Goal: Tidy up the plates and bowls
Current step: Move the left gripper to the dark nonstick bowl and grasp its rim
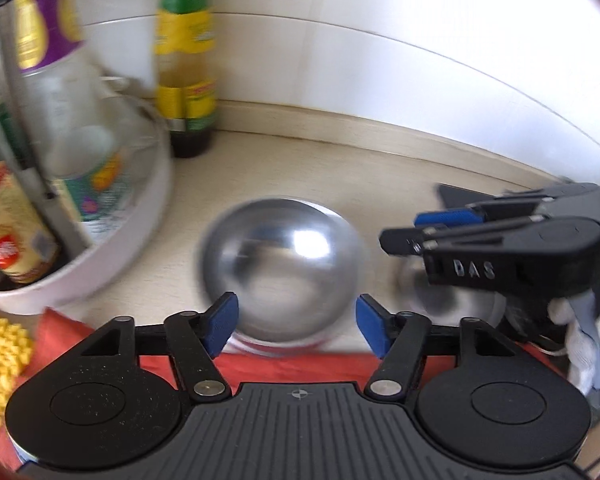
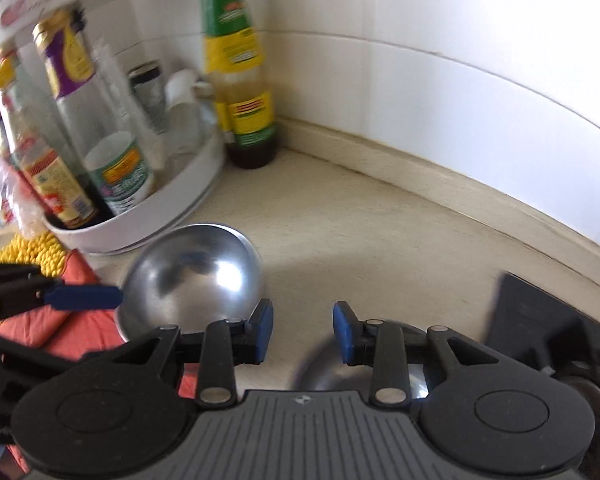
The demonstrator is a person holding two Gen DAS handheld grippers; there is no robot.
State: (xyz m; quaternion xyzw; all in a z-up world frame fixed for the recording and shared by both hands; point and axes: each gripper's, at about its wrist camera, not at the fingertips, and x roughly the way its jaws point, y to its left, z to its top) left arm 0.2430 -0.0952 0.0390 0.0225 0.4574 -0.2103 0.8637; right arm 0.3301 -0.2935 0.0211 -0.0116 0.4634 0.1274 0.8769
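Nearest the left camera, the left gripper [image 1: 296, 320] had its jaws released, standing either side of an upturned steel bowl [image 1: 282, 268] without pressing it. That bowl rested dome-up, its near edge on a red cloth [image 1: 300, 366] and the rest on the surface [image 1: 340, 176]. At three o'clock from it the right gripper [image 1: 404, 232] hung over a second bowl [image 1: 440, 300], also jaws released, nothing between them; its own camera showed that second bowl just below the blue pads. Farther off, at ten o'clock, a white rack [image 2: 172, 208] held bottles, with a sauce bottle [image 2: 240, 80] beside it by the wall. Judging by this, both bowls were set down apart, not yet stacked; no plates showed.
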